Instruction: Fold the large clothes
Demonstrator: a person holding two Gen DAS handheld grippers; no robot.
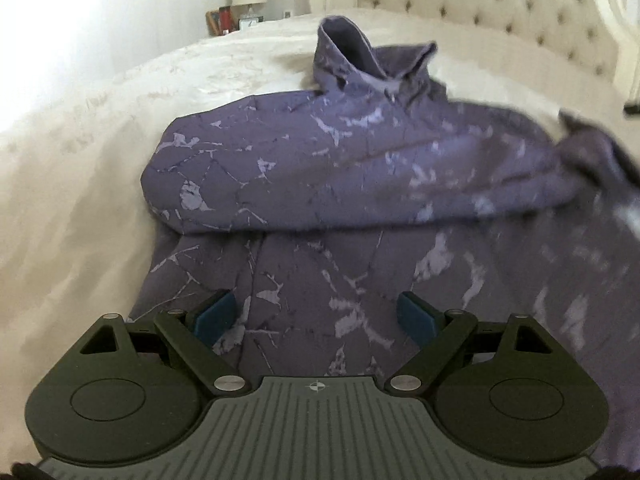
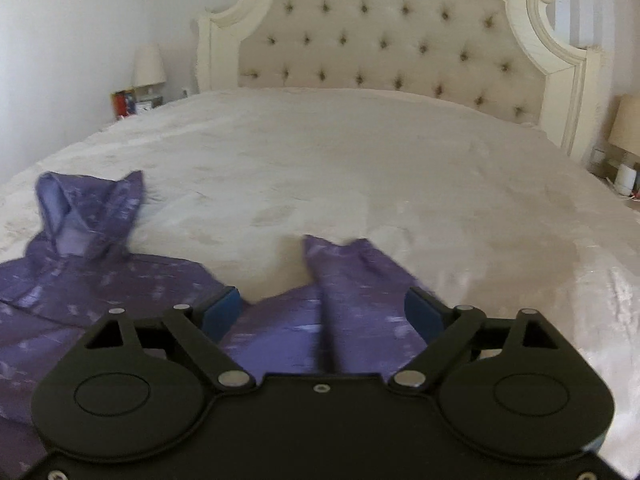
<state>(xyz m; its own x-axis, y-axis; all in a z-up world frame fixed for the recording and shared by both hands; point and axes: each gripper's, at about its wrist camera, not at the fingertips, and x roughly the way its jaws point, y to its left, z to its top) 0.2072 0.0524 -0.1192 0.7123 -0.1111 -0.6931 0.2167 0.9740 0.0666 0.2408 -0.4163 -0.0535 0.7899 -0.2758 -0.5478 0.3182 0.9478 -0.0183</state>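
A: While both grippers hang slack over it, where's the hoodie [image 1: 360,184] at?

B: Flat on the cream bedspread [image 2: 360,168], near the foot end, left of ctr in the right wrist view. Purple w/ pale marbled print. One sleeve [image 1: 280,176] already lies folded across the chest. Hood [image 1: 360,60] stands up, crumpled, toward the tufted headboard [image 2: 380,40].

A: So long axis?

B: Runs hem-to-hood, roughly straight up the bed, hood end pointing at the headboard, hem nearest us. Left sleeve crosses that axis sideways.

A: Grippers?

B: Left gripper [image 1: 316,316]: jaws spread wide, nothing btwn them, hovering over the lower body panel. Right gripper [image 2: 324,312]: also spread apart, w/ the other sleeve [image 2: 352,280] lying btwn its pads [image 2: 222,312], not pinched. Bit blurry there, so can't say if the pads touch cloth.

A: Next step, I'd guess, is that 2nd sleeve?

B: Prob. To do it well: pinch near the cuff, both layers, lift just enough to clear, carry it across the chest so it lands on the 1st sleeve, edges square w/ the side seam. Left one could pin the shoulder so the body doesn't drag. Then flatten the hood before folding up lengthwise.
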